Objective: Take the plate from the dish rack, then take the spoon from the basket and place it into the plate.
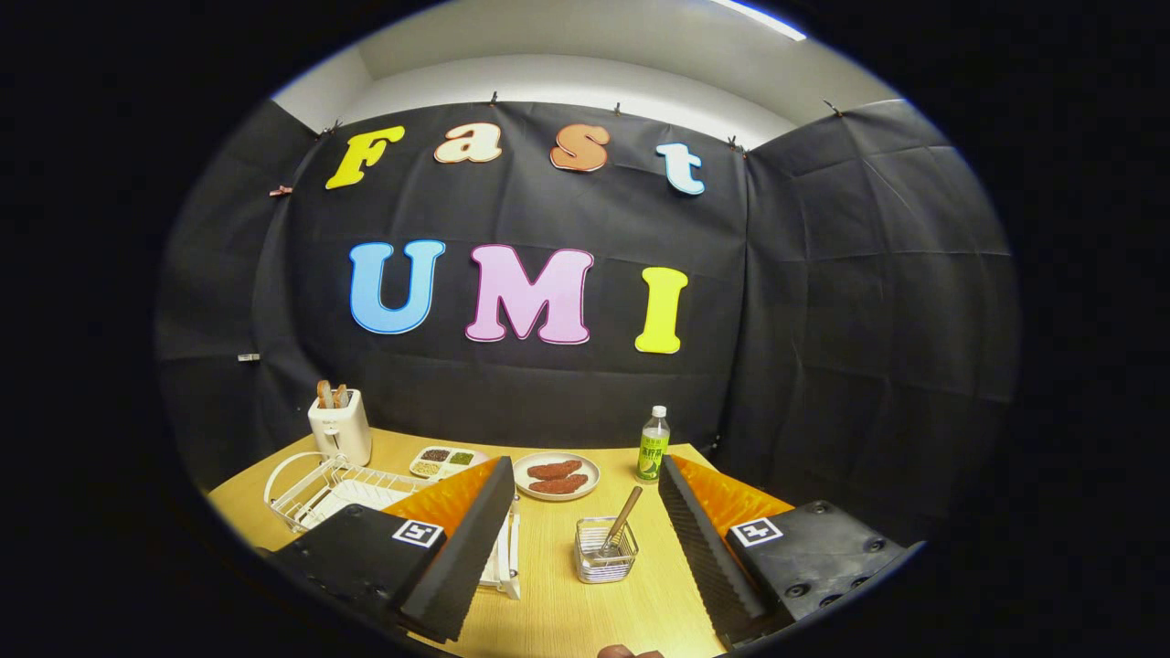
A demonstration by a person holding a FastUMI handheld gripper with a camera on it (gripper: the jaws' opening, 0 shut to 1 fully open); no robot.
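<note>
My gripper [585, 507] is open, its two fingers spread wide above the wooden table [558, 603] with nothing held. Between the fingers and a little ahead stands a small clear wire basket [605, 551] with a spoon [622, 521] leaning in it, handle up to the right. A white wire dish rack [334, 489] sits on the left of the table, partly hidden behind my left finger [475, 530]. A flat white plate [352, 498] seems to lie in the rack; most of it is covered.
A white toaster [340, 425] with bread stands behind the rack. Beyond the basket lie a plate of reddish food [556, 475], a small divided dish [446, 460] and a green drink bottle [653, 445]. Black cloth walls close the booth. A fingertip [626, 652] shows at the near edge.
</note>
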